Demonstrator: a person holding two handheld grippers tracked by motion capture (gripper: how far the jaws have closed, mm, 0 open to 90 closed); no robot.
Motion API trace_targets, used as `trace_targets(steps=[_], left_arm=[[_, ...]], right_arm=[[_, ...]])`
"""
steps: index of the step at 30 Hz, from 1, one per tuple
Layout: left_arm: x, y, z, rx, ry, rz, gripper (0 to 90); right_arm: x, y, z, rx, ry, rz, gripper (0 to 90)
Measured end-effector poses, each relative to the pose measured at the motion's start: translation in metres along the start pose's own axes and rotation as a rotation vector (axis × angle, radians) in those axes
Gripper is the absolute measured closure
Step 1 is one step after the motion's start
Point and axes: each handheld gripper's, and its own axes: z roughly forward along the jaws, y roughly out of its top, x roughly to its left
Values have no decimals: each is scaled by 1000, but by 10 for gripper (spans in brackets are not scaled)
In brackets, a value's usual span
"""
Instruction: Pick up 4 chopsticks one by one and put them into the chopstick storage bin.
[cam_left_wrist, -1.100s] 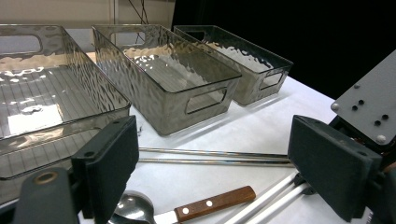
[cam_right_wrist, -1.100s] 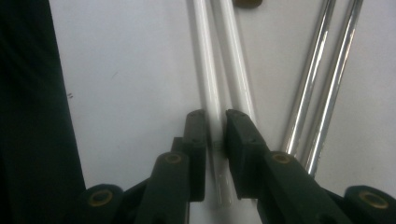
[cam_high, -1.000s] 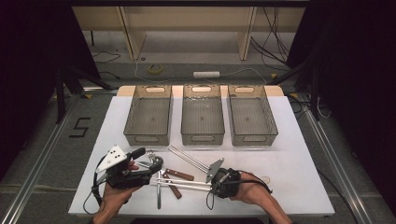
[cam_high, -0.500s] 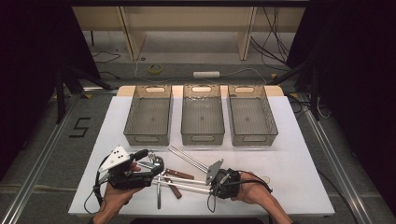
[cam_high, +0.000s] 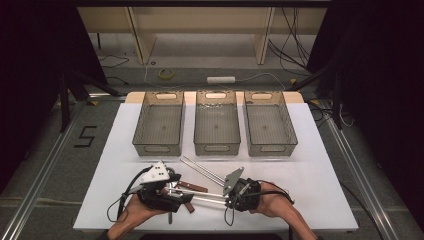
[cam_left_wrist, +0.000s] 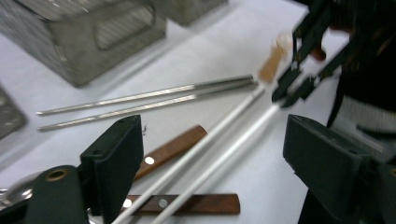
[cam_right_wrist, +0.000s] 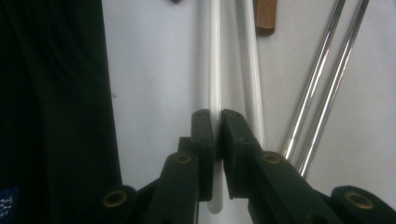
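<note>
Right gripper (cam_right_wrist: 215, 122) has its jaws pinched nearly closed on the tip of one white chopstick (cam_right_wrist: 214, 70), w/ the second white chopstick (cam_right_wrist: 249, 74) lying loose just beside it at about 1 o'clock in the right gripper view. Left gripper (cam_left_wrist: 212, 154) is wide open, holding nothing, jaws straddling both white sticks near their other ends. In the high view all this sits at the table's (cam_high: 320, 190) 6 o'clock edge, well apart from the three baskets (cam_high: 217, 129) up at 12. What could go wrong imo: the grip is right at the end of a slick round stick, so lifting it could make it pivot or slide out, and it could drag its twin along or knock the metal chopsticks (cam_right_wrist: 322, 79) out of line. Also if the left jaws close now they'd prob catch both white sticks, maybe the wooden knife handles (cam_left_wrist: 170, 150) lying under them too. The right gripper view gives the pinch up close but no baskets; the left gripper view shows the knife handles and the nearest basket corner; the high view gives the layout, but the jaws are too small to read there.
</note>
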Motion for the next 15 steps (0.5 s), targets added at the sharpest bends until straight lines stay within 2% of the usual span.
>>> trace_targets(steps=[1, 2, 3, 4, 6, 7, 10, 11, 14, 15], left_arm=[[-2, 0, 3, 19, -4, 20, 211], [-2, 0, 3, 19, -4, 20, 219], [-6, 1, 7, 50, -7, 53, 231], [-7, 2, 9, 70, -10, 68, 241], [-9, 3, 11, 86, -15, 78, 257], [-11, 3, 16, 130, -18, 106, 264], [-15, 3, 21, 176, -16, 141, 278], [-18, 3, 27, 234, -11, 173, 290], [-21, 2, 33, 276, -16, 197, 335], [-22, 3, 34, 291, -9, 216, 352]], right_arm=[[0, 0, -1, 1, 4, -13, 846], [0, 1, -3, 6, 5, -10, 846], [1, 1, -4, 1, 0, -10, 847], [0, 1, -5, -2, 2, -19, 846], [1, 2, -8, -1, 1, -15, 846], [1, 3, -8, -12, 5, -21, 846], [3, 4, -11, -19, 3, -24, 846], [4, 6, -14, -25, -2, -30, 846], [4, 7, -17, -33, 1, -32, 846], [4, 7, -17, -38, -1, -30, 846]])
